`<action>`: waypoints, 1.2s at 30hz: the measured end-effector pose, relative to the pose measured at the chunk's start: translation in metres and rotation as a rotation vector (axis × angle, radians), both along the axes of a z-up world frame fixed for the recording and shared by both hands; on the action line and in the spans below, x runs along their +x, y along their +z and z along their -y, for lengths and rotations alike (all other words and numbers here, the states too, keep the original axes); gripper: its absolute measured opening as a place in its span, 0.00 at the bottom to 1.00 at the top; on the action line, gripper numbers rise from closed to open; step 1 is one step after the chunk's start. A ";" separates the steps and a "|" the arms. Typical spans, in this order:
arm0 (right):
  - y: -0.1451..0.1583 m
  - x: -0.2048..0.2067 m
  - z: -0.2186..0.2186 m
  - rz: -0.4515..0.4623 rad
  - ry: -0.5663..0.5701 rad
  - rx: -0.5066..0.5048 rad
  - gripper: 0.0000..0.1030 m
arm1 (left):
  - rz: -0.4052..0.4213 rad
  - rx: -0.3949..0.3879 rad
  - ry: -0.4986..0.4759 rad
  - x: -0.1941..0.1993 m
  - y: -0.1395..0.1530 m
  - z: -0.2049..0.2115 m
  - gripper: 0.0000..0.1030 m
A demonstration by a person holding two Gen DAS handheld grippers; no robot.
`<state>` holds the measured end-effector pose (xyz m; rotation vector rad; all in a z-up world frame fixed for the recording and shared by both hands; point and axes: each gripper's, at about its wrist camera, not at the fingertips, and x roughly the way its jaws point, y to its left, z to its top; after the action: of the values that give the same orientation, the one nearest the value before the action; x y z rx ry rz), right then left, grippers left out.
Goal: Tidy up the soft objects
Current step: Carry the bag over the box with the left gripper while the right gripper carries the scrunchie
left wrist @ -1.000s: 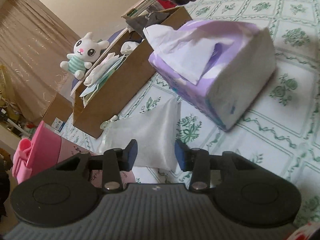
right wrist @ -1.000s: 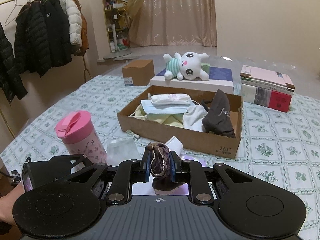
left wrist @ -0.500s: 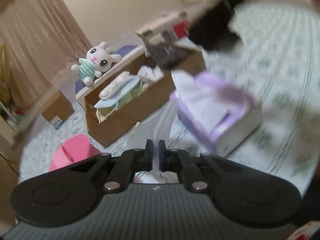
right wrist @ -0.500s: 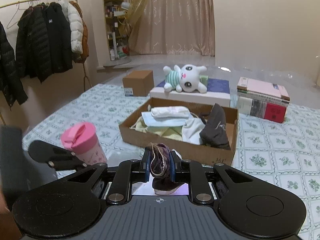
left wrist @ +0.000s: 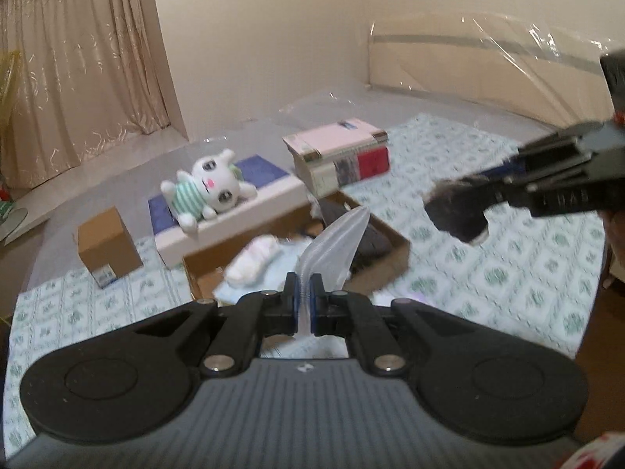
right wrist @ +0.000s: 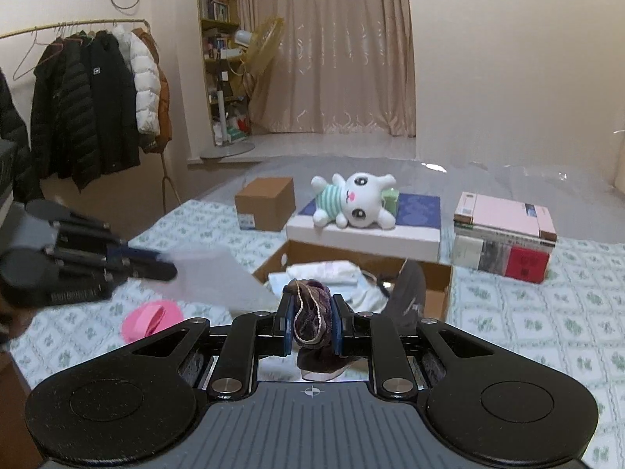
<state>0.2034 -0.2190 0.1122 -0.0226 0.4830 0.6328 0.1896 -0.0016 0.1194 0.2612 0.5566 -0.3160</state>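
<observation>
Soft objects are split between the two grippers and the cardboard box, which is taken as the landmark. A dark purple-brown cloth is clamped between the pads of the right gripper, held in the air on the near side of the box; in the left wrist view the same cloth is seen as a dark fuzzy lump hanging off the right gripper, to the right of the box and above the patterned cover. A translucent plastic bag is pinched by the left gripper, jaws pressed together on its thin edge, with the bag standing up over the near edge of the box; in the right wrist view the left gripper is blurred, left of the box, with the bag trailing toward the box.

Inside the box a white folded item, a light blue piece and a dark garment are seen.

Behind the box a flat white-and-blue box is placed, with a plush bunny lying on it. A stack of books is set behind and right of the box, a small carton behind and left. A pink cup is seen near-left of the box.
</observation>
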 end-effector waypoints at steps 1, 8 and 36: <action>0.001 0.006 -0.001 0.001 -0.002 -0.001 0.18 | 0.000 -0.004 -0.001 0.011 0.005 -0.004 0.05; 0.005 0.073 -0.014 -0.012 -0.013 -0.022 0.18 | -0.038 -0.022 0.003 0.093 0.003 -0.023 0.05; -0.108 0.208 -0.066 -0.225 -0.001 -0.183 0.18 | -0.303 0.117 -0.108 0.221 -0.106 -0.011 0.05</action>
<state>0.4113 -0.1527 0.0040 -0.1257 0.7572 0.5913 0.4103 0.0091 0.0131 0.3598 0.8627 -0.4315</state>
